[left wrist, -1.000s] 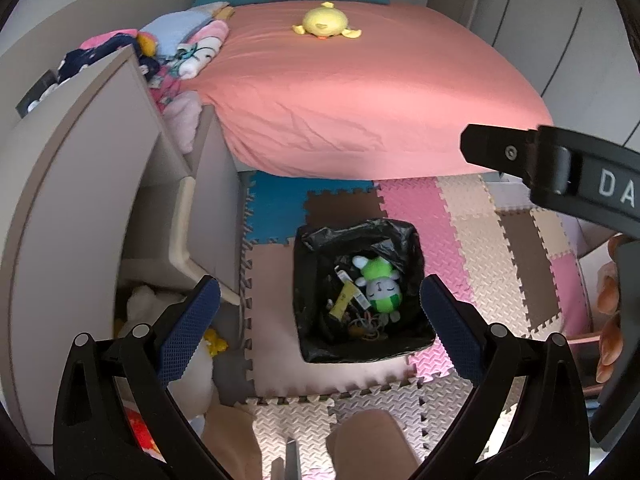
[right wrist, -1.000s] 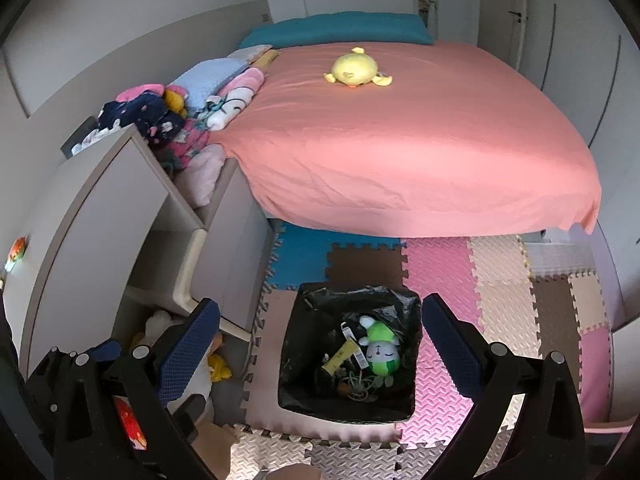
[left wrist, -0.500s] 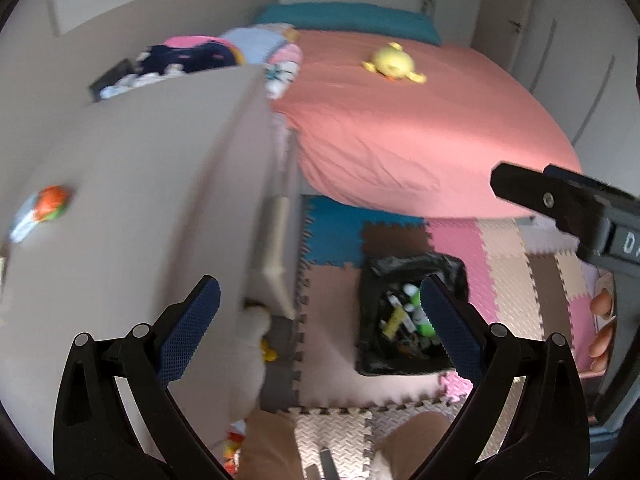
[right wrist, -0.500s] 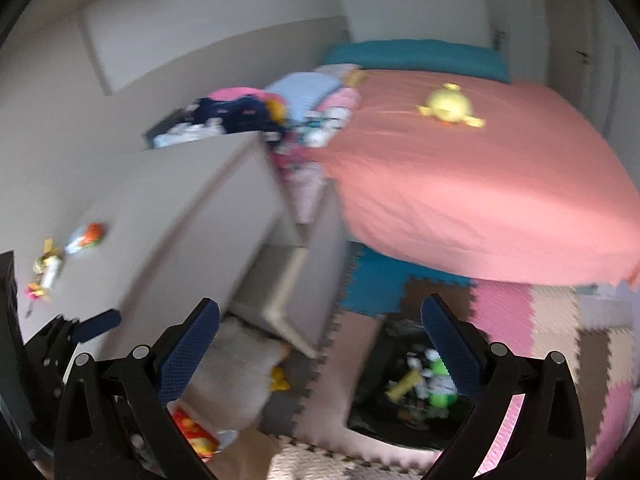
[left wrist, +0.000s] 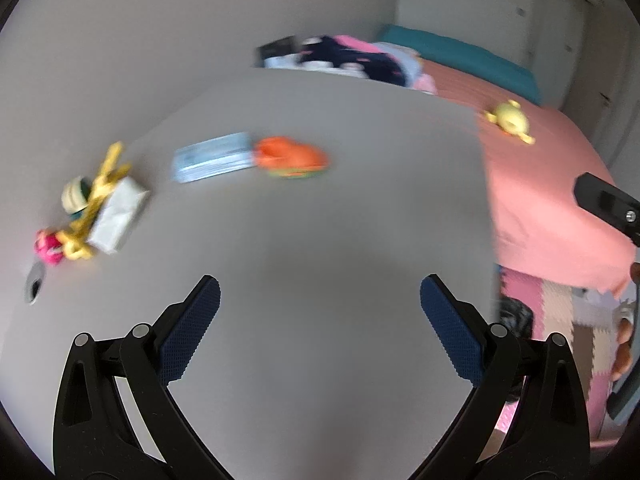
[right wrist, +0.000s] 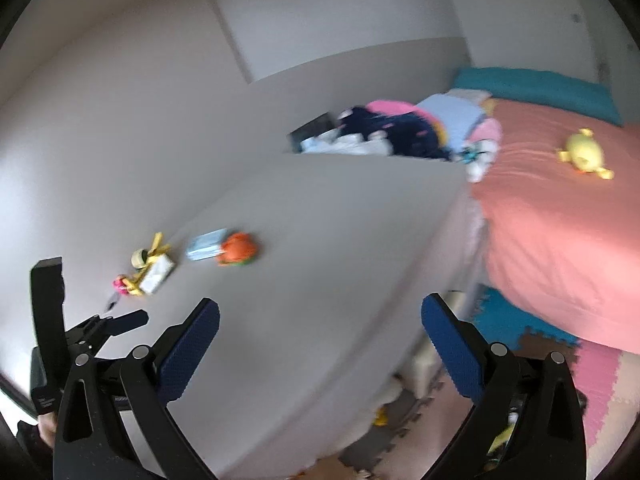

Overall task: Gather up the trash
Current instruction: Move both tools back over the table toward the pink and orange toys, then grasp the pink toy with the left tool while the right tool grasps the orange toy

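Note:
Both views are blurred. On the grey desk top (left wrist: 340, 240) lie an orange item (left wrist: 290, 158), a light blue packet (left wrist: 214, 162), a pale wrapped block (left wrist: 118, 216) with a yellow strip (left wrist: 100, 188), a small round roll (left wrist: 76, 198) and a pink item (left wrist: 48, 246). They also show in the right wrist view: orange item (right wrist: 238, 250), blue packet (right wrist: 206, 244), pale block (right wrist: 158, 276). My left gripper (left wrist: 320, 336) is open and empty above the desk. My right gripper (right wrist: 320, 356) is open and empty. A sliver of the black trash bin (left wrist: 516, 314) shows past the desk edge.
A bed with a salmon cover (left wrist: 552, 200) and a yellow plush (left wrist: 510, 120) lies to the right. Clothes (right wrist: 400, 134) are piled behind the desk. Foam floor mats (right wrist: 600, 376) lie below. The left gripper's body (right wrist: 50, 320) shows at the right wrist view's left edge.
Both grippers have swung left and up, from over the trash bin on the floor to over the desk top. The bin has slid almost out of view. Both stay open.

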The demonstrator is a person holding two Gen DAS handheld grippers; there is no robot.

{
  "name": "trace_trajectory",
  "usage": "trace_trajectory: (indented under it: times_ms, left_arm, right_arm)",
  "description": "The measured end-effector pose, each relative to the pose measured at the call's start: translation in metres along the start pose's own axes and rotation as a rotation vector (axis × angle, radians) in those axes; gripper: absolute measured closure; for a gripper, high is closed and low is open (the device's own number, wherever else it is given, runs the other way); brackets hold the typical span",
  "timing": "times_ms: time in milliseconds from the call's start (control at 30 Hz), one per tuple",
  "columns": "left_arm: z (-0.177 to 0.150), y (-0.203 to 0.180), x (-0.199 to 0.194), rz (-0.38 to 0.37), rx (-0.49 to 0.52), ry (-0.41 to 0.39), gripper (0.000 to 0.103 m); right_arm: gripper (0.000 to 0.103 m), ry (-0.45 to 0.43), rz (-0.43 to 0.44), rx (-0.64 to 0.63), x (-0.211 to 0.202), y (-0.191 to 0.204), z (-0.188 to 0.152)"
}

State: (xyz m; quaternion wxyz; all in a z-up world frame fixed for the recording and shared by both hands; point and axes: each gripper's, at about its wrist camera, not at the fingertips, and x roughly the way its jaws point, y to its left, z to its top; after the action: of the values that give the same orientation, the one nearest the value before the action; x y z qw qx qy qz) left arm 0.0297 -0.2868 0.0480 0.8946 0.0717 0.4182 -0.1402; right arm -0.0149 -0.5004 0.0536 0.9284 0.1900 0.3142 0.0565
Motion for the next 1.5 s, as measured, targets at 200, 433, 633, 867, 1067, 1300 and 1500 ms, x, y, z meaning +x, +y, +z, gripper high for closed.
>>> trace_trajectory:
  times_ms: [200, 433, 633, 867, 1067, 1300, 1500]
  left_arm:
    - [-0.005, 0.08, 0.003, 0.084, -0.11, 0.005, 0.006]
    - [-0.009, 0.161, 0.004, 0.146, -0.236, 0.005, 0.006]
    - [-0.009, 0.212, 0.006, 0.209, -0.33, 0.007, 0.006]
    - [-0.01, 0.265, 0.022, 0.254, -0.488, 0.029, 0.006]
    - [-0.004, 0.287, 0.026, 0.263, -0.611, -0.001, 0.006]
    - [0.0, 0.306, 0.025, 0.259, -0.762, -0.028, 0.006]
    - [-0.005, 0.308, 0.038, 0.287, -0.785, 0.019, 0.046]
  right_arm:
    - [0.002, 0.035, 0.047, -0.099, 0.046, 0.061, 0.01]
    - [0.003, 0.135, 0.036, -0.167, 0.104, 0.104, 0.023]
    - [0.003, 0.189, -0.023, -0.309, 0.155, 0.133, 0.035]
    - [0.018, 0.266, -0.075, -0.331, 0.206, 0.127, 0.038]
    - [0.044, 0.304, -0.104, -0.324, 0.227, 0.118, 0.039]
    - [0.061, 0.3, -0.109, -0.335, 0.228, 0.112, 0.041]
    - [0.061, 0.287, -0.082, -0.335, 0.226, 0.11, 0.039]
